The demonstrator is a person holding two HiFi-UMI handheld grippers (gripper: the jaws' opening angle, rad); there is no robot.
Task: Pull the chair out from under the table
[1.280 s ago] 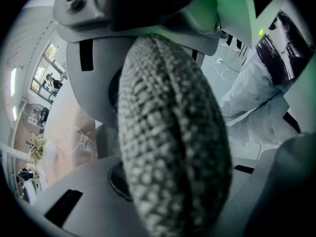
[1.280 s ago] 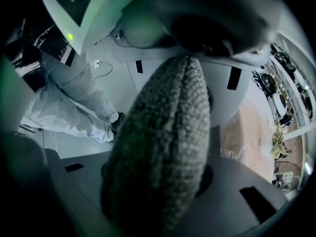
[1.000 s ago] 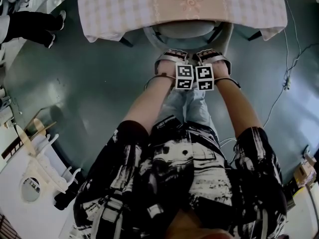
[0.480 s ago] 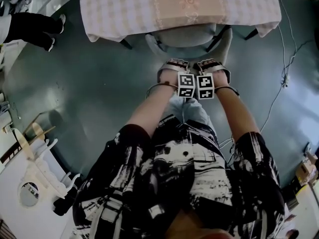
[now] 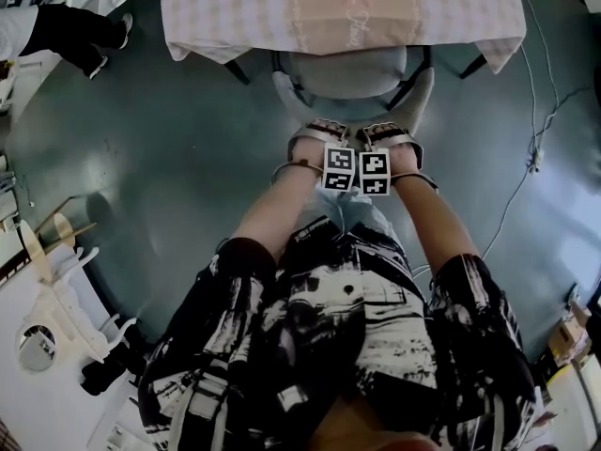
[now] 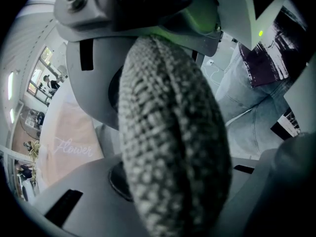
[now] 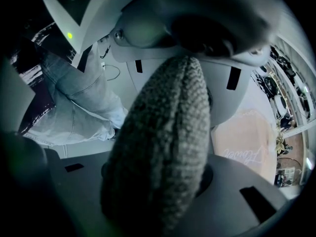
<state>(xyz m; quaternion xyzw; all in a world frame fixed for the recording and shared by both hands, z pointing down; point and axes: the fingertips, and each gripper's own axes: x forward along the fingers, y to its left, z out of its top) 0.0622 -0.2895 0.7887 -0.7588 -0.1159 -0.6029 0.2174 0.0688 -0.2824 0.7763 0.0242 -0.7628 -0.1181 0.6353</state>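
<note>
**Asker:** What do you hold, left to right?

**Me:** My left gripper (image 5: 317, 137) is only narrowly parted, its jaws clamped on the grey woven back rail (image 6: 173, 132) of the chair (image 5: 347, 69). My right gripper (image 5: 390, 137), just beside it, clamps the same rail the same way.

**Asker:** Where is the chair?

**Me:** Its seat sits partly under the desk (image 5: 216, 17) with the checked cloth, its back towards me. I judge the pull is under way. Next I should draw both grippers level towards my body, keeping the grip firm.

**Asker:** What do the views add?

**Me:** The gripper views show the rail pinched. Only the head view shows the seat against the desk edge.
</note>
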